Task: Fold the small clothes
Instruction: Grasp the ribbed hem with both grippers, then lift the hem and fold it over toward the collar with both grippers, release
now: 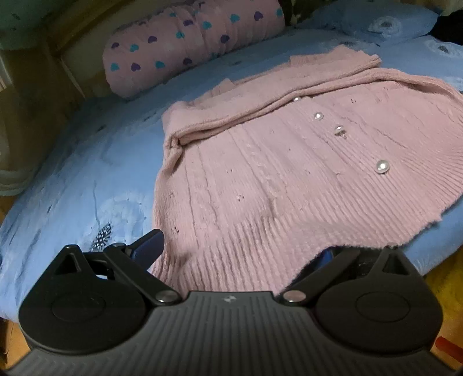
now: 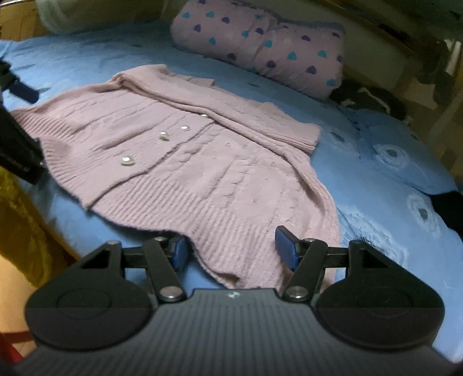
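A pink knitted cardigan with pearl buttons lies flat on the blue bedsheet, one sleeve folded across its chest. My left gripper stands open at the ribbed hem. The left pad is beside the cloth and the right pad is partly hidden under the hem's edge. In the right wrist view the cardigan reaches down to my right gripper. That gripper is open, with the other hem corner lying loose between its blue pads.
A rolled pink blanket with heart prints lies at the back of the bed. A blue pillow sits far right, with dark clothing near it. The bed's edge and a yellow floor lie close by. The left gripper's black body shows at the right view's left edge.
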`<action>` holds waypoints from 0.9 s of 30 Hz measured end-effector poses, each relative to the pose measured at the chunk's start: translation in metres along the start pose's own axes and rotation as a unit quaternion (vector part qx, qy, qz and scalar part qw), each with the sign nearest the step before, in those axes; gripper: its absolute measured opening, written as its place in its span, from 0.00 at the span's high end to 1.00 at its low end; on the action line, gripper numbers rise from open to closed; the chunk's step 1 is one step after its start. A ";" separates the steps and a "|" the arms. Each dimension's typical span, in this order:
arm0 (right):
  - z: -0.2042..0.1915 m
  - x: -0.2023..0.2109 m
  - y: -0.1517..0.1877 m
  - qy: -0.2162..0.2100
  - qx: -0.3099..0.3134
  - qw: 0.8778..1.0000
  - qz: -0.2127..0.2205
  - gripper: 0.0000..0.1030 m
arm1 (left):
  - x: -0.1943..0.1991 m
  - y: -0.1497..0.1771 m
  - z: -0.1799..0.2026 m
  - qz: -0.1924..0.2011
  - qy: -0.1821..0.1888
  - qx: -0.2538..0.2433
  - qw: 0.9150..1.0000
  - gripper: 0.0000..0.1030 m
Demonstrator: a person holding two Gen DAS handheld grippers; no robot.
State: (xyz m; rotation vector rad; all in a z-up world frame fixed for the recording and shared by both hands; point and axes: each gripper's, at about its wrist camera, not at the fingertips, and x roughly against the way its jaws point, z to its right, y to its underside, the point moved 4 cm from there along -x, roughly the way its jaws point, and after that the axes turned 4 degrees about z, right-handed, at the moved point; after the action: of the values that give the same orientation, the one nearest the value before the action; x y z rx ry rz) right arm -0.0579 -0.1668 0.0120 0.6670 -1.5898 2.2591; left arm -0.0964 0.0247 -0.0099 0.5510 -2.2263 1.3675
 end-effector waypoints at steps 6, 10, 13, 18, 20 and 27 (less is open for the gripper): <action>0.010 -0.003 0.001 0.017 -0.028 0.999 0.000 0.85 | 0.001 -0.001 0.002 0.013 0.034 0.024 0.999 0.44; 0.015 -0.002 0.002 0.008 -0.048 0.999 0.007 0.90 | 0.005 -0.003 0.005 0.022 0.056 0.037 0.998 0.78; 0.016 0.002 -0.003 0.014 -0.053 0.998 0.019 0.92 | 0.012 -0.007 0.005 0.041 0.052 0.041 0.997 0.86; 0.019 0.009 -0.017 0.031 -0.049 0.997 0.047 0.92 | 0.025 -0.022 -0.005 0.076 0.036 0.056 0.995 0.88; 0.021 0.011 -0.025 0.035 -0.045 0.996 0.061 0.92 | 0.030 -0.029 -0.008 0.088 0.029 0.061 0.994 0.88; 0.033 0.009 -0.057 0.049 -0.031 0.993 0.101 0.92 | 0.032 -0.070 -0.021 0.124 0.019 0.065 0.990 0.89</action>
State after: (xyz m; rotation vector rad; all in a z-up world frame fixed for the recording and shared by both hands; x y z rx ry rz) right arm -0.0308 -0.1781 0.0720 0.3863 -1.7414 2.3302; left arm -0.0793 0.0112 0.0666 0.2962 -2.2439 1.6423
